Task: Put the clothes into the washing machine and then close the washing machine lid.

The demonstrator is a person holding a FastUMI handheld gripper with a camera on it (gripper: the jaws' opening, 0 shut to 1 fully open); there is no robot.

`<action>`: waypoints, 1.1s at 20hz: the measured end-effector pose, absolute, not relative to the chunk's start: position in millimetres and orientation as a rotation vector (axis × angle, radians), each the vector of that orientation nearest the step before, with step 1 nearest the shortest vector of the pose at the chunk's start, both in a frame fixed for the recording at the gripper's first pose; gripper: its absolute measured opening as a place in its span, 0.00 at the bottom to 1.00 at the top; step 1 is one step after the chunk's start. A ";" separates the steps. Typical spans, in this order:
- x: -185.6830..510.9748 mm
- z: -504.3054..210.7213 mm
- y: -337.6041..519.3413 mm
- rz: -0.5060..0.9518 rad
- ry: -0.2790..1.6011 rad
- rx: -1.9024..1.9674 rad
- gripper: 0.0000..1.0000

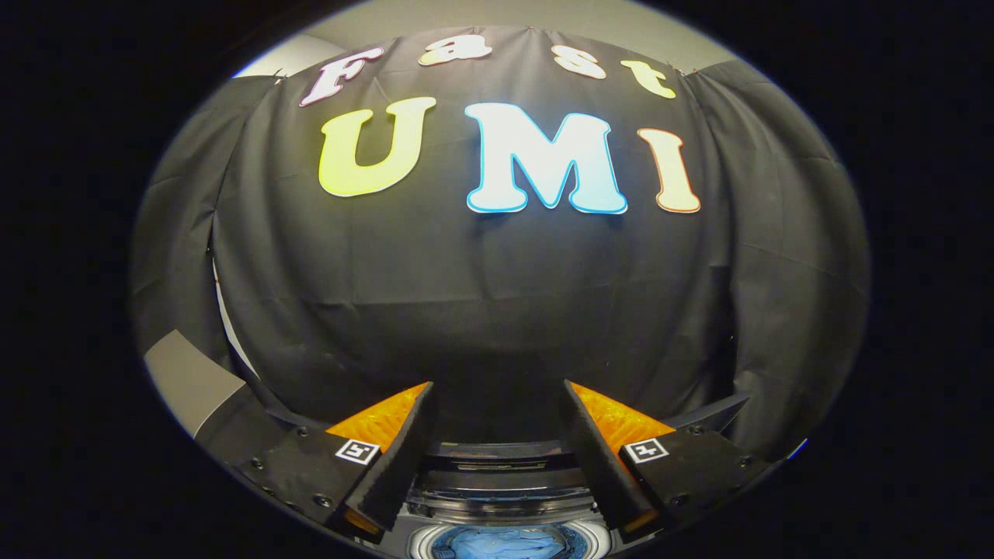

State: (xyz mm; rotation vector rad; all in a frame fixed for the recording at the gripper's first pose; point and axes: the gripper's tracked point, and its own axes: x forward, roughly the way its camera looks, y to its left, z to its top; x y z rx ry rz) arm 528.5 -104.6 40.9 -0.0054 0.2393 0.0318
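Gripper view showed the gripper [497, 442] held level with its fingers spread apart and nothing between them, aimed at the black cloth wall [497, 310] of the booth. The washing machine [497, 497] sat below the fingers, its dark upper edge and pale round opening showing in the gap between them. Inside that opening lay blue clothes [501, 542], apparently already down in the drum, though how much of the load was in could not be told. By that reading the first step looked done and the lid step was in hand. The lid itself was hard to pick out; the dark banded part just behind the opening may have been it, standing raised. The next move would call for tipping the gripper down toward the machine, finding the lid's edge, and pressing or pulling it over the opening. Nothing stood between the fingers and the machine; a pale surface [186, 380] lay off to the machine's left, against the cloth.
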 end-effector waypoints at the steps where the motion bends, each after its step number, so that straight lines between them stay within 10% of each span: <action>1: 525.4 41.4 -104.6 0.032 0.231 -0.005 0.98; 22: 447.3 28.8 -103.0 0.018 0.166 -0.013 0.98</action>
